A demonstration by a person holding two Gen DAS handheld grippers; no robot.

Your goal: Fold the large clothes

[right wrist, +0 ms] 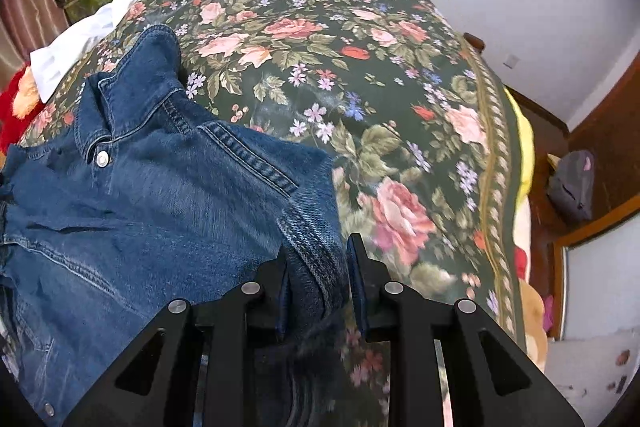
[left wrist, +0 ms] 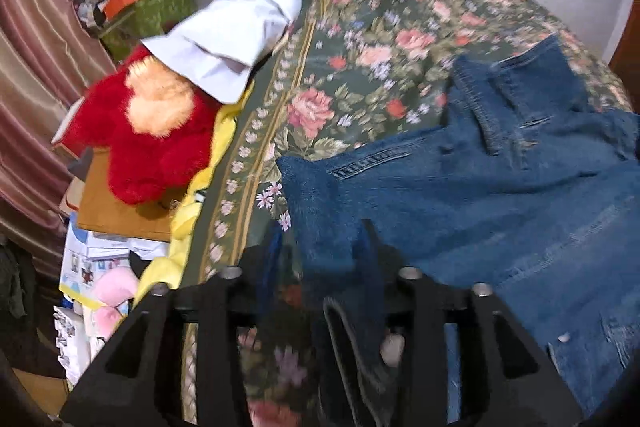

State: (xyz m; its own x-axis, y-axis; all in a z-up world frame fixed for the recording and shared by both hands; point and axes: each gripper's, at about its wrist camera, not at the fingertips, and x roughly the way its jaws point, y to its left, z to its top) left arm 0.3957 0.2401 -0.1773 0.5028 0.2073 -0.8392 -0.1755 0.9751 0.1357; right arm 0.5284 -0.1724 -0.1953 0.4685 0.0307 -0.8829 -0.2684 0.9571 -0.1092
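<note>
Both grippers tilt steeply downward: the left gripper (left wrist: 320,251) stands with its black jaws parted, denim (left wrist: 460,203) lying loose between them and draped over the right-hand finger, while the right gripper (right wrist: 318,259) has its jaws drawn close, pinching a denim fold between the pads.

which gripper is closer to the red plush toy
Left. The left gripper hangs over the jacket's edge on the bed side where the red plush toy lies. The right gripper holds the denim jacket farther away.
</note>
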